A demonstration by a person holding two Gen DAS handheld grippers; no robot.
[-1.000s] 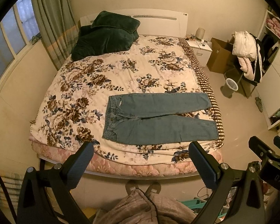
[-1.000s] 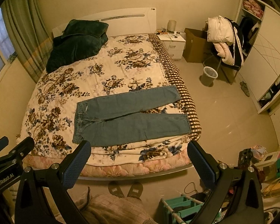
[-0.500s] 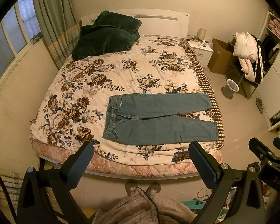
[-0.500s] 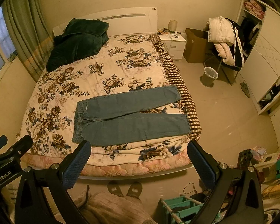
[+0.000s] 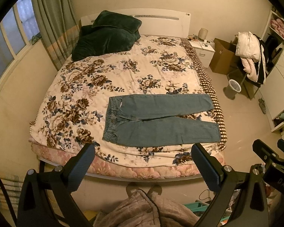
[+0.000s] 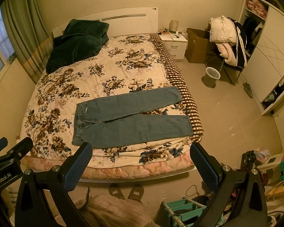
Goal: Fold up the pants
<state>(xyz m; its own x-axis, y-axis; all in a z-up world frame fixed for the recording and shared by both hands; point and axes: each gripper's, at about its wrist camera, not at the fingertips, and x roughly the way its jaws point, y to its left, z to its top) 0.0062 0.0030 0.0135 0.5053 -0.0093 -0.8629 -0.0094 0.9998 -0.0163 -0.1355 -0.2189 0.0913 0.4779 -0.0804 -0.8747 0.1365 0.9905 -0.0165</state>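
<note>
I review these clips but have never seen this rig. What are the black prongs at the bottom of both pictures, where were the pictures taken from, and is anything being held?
The prongs are two-finger grippers, one in each of a person's hands, each with a fisheye camera looking along its fingers. One picture is from the left gripper, the other from the right gripper. Both hang open before the bed and hold nothing. On the bed lie jeans, spread flat and unfolded, waistband left, legs toward the right edge. Dark green pillows sit by the headboard.
</note>
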